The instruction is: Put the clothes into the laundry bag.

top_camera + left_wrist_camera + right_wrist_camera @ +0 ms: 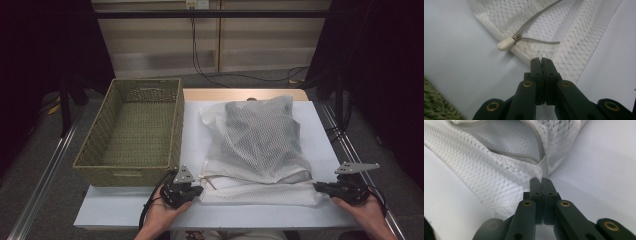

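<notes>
Pinching the two near corners of the white mesh laundry bag (pixel 260 145), we have both tools clamped on fabric: the left gripper (pixel 541 60) has its jaws pressed together on the bag's hemmed edge, close to the cream-tipped drawstring toggle (pixel 505 44), and the right gripper (pixel 540 180) has its jaws together on the mesh at the corner where the zipper (pixel 537 141) ends. From above, the left gripper (pixel 186 189) sits at the bag's near left corner and the right gripper (pixel 334 188) at its near right corner, each held in a hand at the near edge of the table (pixel 197 130). The bag lies flat on the pale tabletop, stuffed with something darker that shows through the mesh, its far end pointing away from us. Left of the bag, just beside it, stands the woven basket (pixel 145 90), with nothing visible inside. We judge the step in hand to be securing the grip before a lift. The next move, as we read it, calls for raising both corners together so the bulky load does not slide or sag, then carrying the bag leftward over the basket's near wall and lowering it in without snagging the mesh on the weave
</notes>
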### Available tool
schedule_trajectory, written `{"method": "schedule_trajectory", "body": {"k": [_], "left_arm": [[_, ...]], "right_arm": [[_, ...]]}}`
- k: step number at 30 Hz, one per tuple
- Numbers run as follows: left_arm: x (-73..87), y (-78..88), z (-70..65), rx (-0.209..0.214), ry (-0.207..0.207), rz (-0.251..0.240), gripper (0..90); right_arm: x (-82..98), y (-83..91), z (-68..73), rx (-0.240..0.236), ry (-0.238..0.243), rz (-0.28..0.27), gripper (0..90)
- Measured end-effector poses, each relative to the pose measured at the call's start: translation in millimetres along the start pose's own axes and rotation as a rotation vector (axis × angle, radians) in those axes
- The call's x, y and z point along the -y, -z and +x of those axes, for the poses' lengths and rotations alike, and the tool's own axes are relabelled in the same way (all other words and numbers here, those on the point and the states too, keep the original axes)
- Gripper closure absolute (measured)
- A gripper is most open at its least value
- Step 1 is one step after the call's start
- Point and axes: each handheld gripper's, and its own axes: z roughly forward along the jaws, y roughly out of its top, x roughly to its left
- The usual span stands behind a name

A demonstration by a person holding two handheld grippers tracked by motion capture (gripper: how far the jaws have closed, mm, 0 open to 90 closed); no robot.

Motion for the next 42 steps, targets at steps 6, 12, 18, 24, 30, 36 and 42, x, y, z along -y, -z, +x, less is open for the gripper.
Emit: {"method": "schedule_trajectory", "body": {"k": [6,12,18,24,30,36,42], "left_arm": [[2.5,-2.6,0.9,0.026,0.011,-0.007,88.4],[2.8,-1.2,-4.6,0.013,0.006,-0.041,71.9],[2.0,10.9,-8.4,0.034,0.026,-0.123,49.3],[9.4,22.0,-14.0,0.044,0.016,-0.146,35.0],[15.1,35.3,-14.6,0.019,0.013,-0.182,24.7],[19.0,41.3,-12.5,0.011,0.013,-0.182,20.3],[12.2,43.4,-16.7,0.023,-0.003,-0.234,15.7]], "right_arm": [[0.3,-0.9,-1.6,-0.007,-0.013,-0.011,83.3],[-3.8,-0.5,-1.5,-0.032,-0.023,-0.071,65.6],[-7.4,1.7,1.6,-0.044,-0.020,-0.148,51.6],[-10.2,5.1,3.7,-0.072,-0.030,-0.219,37.8],[-8.5,10.9,9.6,-0.082,-0.049,-0.272,30.6],[-5.7,16.9,16.0,-0.076,-0.068,-0.303,27.4],[-0.7,28.5,25.1,-0.092,-0.091,-0.354,24.0]]}}
